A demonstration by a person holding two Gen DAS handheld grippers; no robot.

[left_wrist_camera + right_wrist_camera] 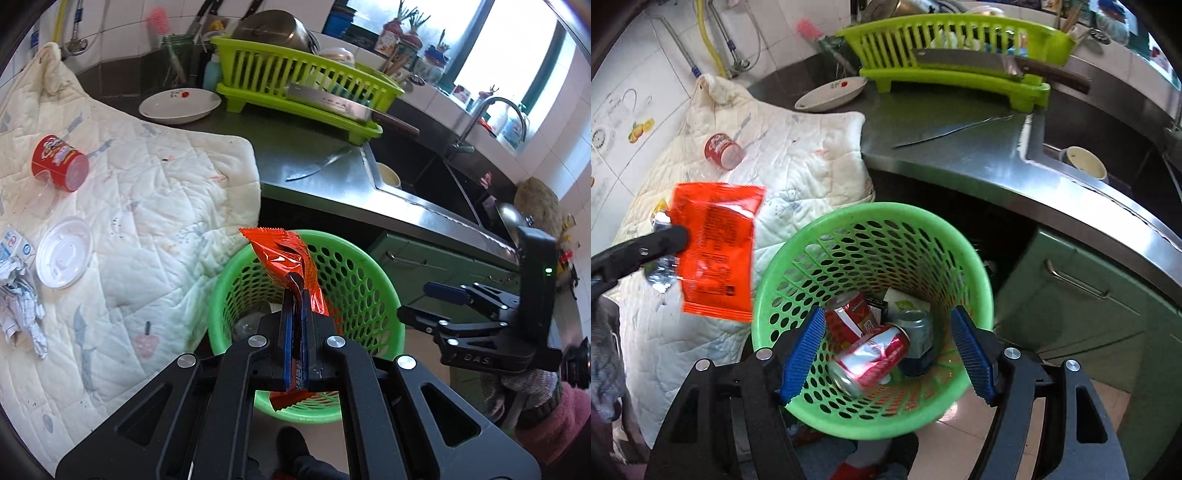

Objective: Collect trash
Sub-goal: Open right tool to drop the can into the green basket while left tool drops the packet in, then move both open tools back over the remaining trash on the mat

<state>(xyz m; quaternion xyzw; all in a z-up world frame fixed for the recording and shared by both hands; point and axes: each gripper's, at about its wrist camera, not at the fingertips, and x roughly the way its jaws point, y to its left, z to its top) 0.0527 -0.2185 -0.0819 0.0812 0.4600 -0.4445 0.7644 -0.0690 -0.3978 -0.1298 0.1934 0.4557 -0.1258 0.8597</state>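
My left gripper (295, 295) is shut on an orange snack wrapper (286, 258), held over the near left rim of a green mesh basket (369, 258). In the right wrist view the wrapper (716, 251) hangs just left of the basket (871, 210). My right gripper (886, 317) stands open above the basket's mouth with nothing between its blue pads (803, 350). Crushed red cans (871, 354) and a silver can (918, 332) lie in the basket. On the white quilt (147, 206) lie a red snack cup (59, 162), a clear plastic lid (64, 251) and crumpled paper (22, 306).
A steel counter (332, 184) runs behind the basket, bearing a knife (314, 166), a white plate (179, 105) and a lime dish rack (295, 70) with a cleaver (332, 101). The sink (424, 173) holds a cup (389, 177). Green cabinet drawers (1071, 295) stand to the right.
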